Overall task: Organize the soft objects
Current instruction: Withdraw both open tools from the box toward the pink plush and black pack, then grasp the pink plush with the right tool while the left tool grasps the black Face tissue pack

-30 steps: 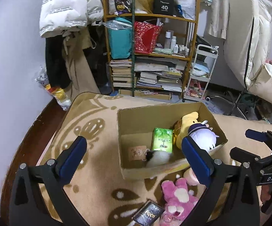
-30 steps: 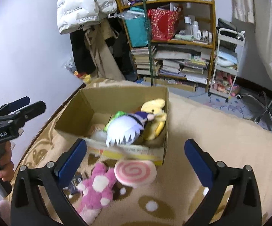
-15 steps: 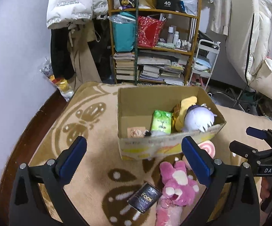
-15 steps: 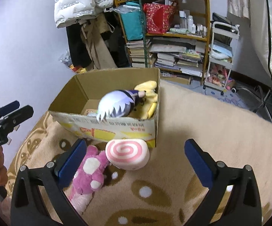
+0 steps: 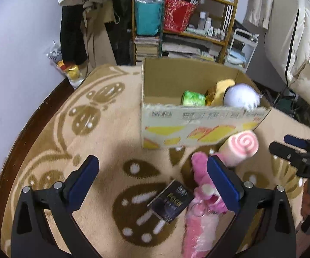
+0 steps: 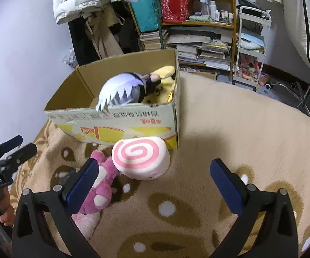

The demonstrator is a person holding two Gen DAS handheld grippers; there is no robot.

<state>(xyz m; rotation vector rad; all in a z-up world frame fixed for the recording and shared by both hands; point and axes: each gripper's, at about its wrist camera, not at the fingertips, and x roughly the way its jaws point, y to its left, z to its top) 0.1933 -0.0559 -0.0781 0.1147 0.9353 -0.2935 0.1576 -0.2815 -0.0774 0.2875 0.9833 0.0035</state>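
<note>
A cardboard box [image 5: 189, 126] [image 6: 133, 124] stands on the beige rug. Inside lie a white-haired plush doll [image 6: 122, 91] [image 5: 240, 96], a yellow plush [image 6: 163, 81] [image 5: 220, 88] and a green pack [image 5: 192, 99]. In front of the box lie a pink-swirl roll pillow [image 6: 141, 158] [image 5: 242, 148] and a pink plush bear [image 6: 100, 189] [image 5: 202, 193]. A dark packet [image 5: 170, 202] lies beside the bear. My left gripper [image 5: 152, 185] is open and empty above the rug near the packet; it also shows in the right wrist view [image 6: 15, 148]. My right gripper [image 6: 155, 187] is open and empty just short of the roll pillow; it also shows in the left wrist view [image 5: 288, 146].
A wooden shelf [image 6: 189, 21] with books, bags and bottles stands behind the box. A white trolley [image 6: 251, 45] is to its right, coats [image 6: 86, 4] hang to its left. A snack bag [image 5: 69, 71] lies by the wall. An office chair base [image 6: 301, 90] is at far right.
Both grippers have dropped lower and pulled back toward me; the box now shows its printed front, and the roll pillow and pink bear lie closer to the fingers. Both stay open.
</note>
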